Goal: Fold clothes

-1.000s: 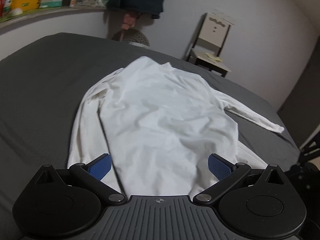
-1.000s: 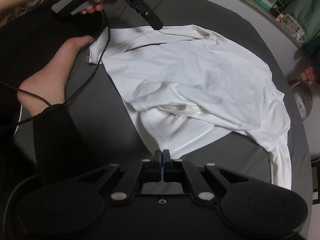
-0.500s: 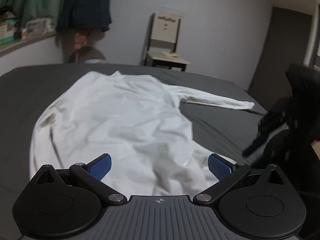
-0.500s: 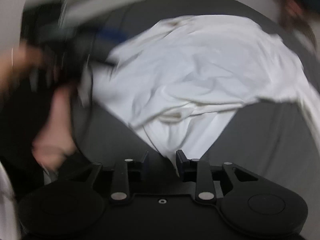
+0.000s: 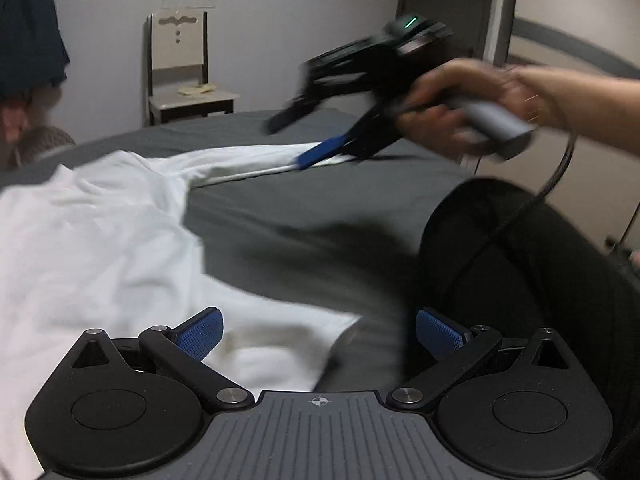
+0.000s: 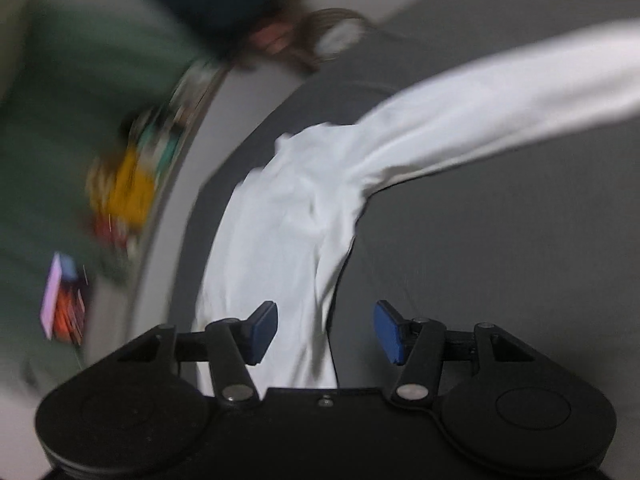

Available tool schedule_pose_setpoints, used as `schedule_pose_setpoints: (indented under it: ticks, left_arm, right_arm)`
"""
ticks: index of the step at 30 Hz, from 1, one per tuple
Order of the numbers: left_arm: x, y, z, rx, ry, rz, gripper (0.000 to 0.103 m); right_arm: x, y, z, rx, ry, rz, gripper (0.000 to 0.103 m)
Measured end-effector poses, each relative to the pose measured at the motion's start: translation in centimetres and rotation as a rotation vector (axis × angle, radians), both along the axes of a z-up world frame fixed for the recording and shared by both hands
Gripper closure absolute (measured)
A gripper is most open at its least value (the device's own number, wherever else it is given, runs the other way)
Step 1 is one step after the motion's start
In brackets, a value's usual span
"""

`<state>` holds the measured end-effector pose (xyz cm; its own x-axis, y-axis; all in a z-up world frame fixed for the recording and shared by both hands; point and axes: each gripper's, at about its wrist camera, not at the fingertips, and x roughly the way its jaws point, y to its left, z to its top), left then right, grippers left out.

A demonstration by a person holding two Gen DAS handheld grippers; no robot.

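Right gripper (image 6: 325,332) half open, jaws just opening, empty, over white long-sleeved cotton shirt (image 5: 100,248); left gripper (image 5: 318,334) wide, empty. Pinch the sleeve cuff at 2 o'clock, fold inward flat

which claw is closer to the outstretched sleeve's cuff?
Right. The right claw is at the sleeve cuff, jaws open. The left claw hangs open over the shirt hem, well back.

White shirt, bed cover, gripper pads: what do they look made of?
White shirt: soft knit, probably cotton; matte, creased, lying limp. Bed cover: dark grey woven-looking fabric, matte, smooth. Left gripper pads: blue, dotted grip texture, likely rubber.
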<state>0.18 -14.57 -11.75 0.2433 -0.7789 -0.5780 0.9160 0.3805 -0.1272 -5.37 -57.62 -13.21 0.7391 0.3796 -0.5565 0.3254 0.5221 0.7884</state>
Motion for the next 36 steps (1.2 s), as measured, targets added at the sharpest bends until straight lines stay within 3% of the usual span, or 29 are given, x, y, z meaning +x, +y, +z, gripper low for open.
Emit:
schedule_pose_setpoints:
  ticks: [2,7,9,10,11,13,16,21,25,27,29,31,36]
  left_arm:
    - [0.0,-0.5,-0.6,-0.029,0.036,0.002,0.0]
    - [0.7,-1.3,-2.1,0.036,0.053,0.073,0.001]
    - [0.8,-1.3,-2.6,0.057,0.054,0.092,0.011]
    - [0.9,-1.3,-2.8,0.066,0.059,0.099,0.025]
    - [0.9,-1.5,-3.2,0.081,0.061,0.098,0.038]
    - [0.9,-1.8,-3.8,0.11,0.066,0.096,0.073]
    - [0.6,-0.6,-4.0,0.086,0.073,0.122,0.098]
    - [-0.4,3.4,-2.6,-0.015,0.053,0.115,0.099]
    - [-0.6,6.1,-1.6,-0.081,0.088,0.154,0.099]
    - [-0.6,7.7,-1.1,-0.117,0.093,0.234,0.099]
    - [-0.3,9.4,-0.8,-0.124,0.085,0.305,0.099]
    - [0.3,11.0,-0.6,-0.126,0.082,0.345,0.099]
    - [1.4,14.3,-0.1,-0.155,0.084,0.417,0.099]
  right_arm:
    - [2.6,-0.7,-2.2,0.053,0.014,-0.049,0.052]
    - [8.7,-2.1,-6.7,0.126,0.033,-0.16,0.063]
    - [10.5,-2.4,-7.8,0.142,0.026,-0.196,0.065]
    - [11.4,-2.4,-8.2,0.135,0.025,-0.202,0.07]
    - [12.1,-2.4,-8.6,0.122,0.023,-0.205,0.083]
    - [12.9,-2.3,-8.9,0.082,0.035,-0.213,0.097]
    - [13.5,-2.9,-8.0,0.022,0.01,-0.228,0.099]
    - [15.4,-5.6,-4.5,-0.109,-0.064,-0.206,0.1]
    - [17.2,-6.3,-4.4,-0.203,0.004,-0.18,0.097]
    - [17.5,-6.1,-4.8,-0.205,0.043,-0.135,0.091]
    - [17.0,-5.7,-4.7,-0.212,0.049,-0.095,0.061]
    - [15.8,-5.2,-4.1,-0.233,0.046,-0.045,0.049]
    - [11.4,-1.5,-1.6,-0.261,0.062,0.199,0.048]
